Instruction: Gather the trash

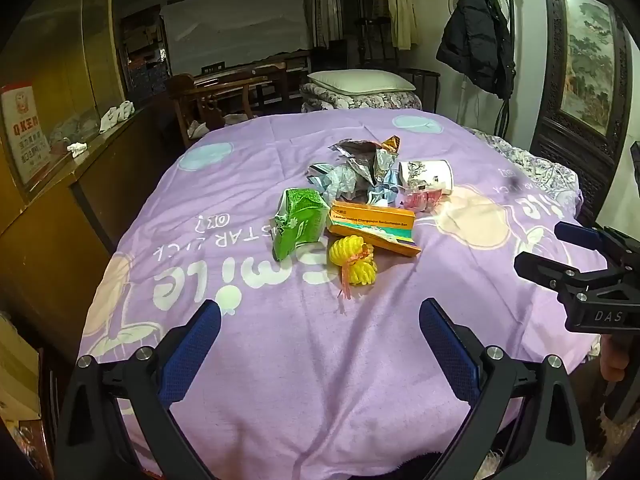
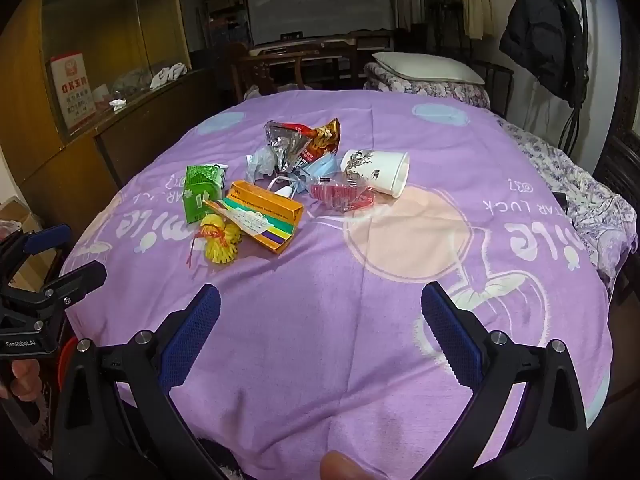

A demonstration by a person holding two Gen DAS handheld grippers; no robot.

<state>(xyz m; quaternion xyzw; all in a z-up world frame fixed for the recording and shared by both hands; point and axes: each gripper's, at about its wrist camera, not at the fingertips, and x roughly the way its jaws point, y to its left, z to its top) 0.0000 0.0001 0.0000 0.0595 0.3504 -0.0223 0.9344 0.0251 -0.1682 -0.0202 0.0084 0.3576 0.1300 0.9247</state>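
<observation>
- The left gripper (image 1: 320, 344) is seen with its blue-padded jaws spread wide and nothing between them, held low over the near edge of a purple bedsheet (image 1: 300, 360) and tilted downward.
- The right gripper (image 2: 320, 332) is likewise spread and empty; in the left wrist view it is visible at about 3 o'clock, well apart from the trash.
- No piece of trash is touched by either tool; the collecting is judged not yet begun, with the approach as the step in hand.
- The trash is gathered in one loose pile at about 12 o'clock from the left gripper, mid-sheet.
- Nearest the tools lies a yellow foam net (image 1: 352, 258), tied with a pink ribbon, just beside an orange carton (image 1: 374, 226).
- At 11 o'clock of the carton a crumpled green drink box (image 1: 298, 222) is found, touching it.
- Farther out, a foil snack wrapper (image 2: 302, 140) and crumpled pale-blue masks (image 2: 324, 166) are heaped together.
- At the pile's 2 o'clock edge a paper cup (image 2: 380, 174) lies on its side, mouth toward the right, with a clear red-printed tray (image 2: 342, 196) against it.
- No bin or bag is shown in either view.
- The next move is judged to call for a reach forward and a closing on one near, light item, likely the net, without the neighbours being scattered.
</observation>
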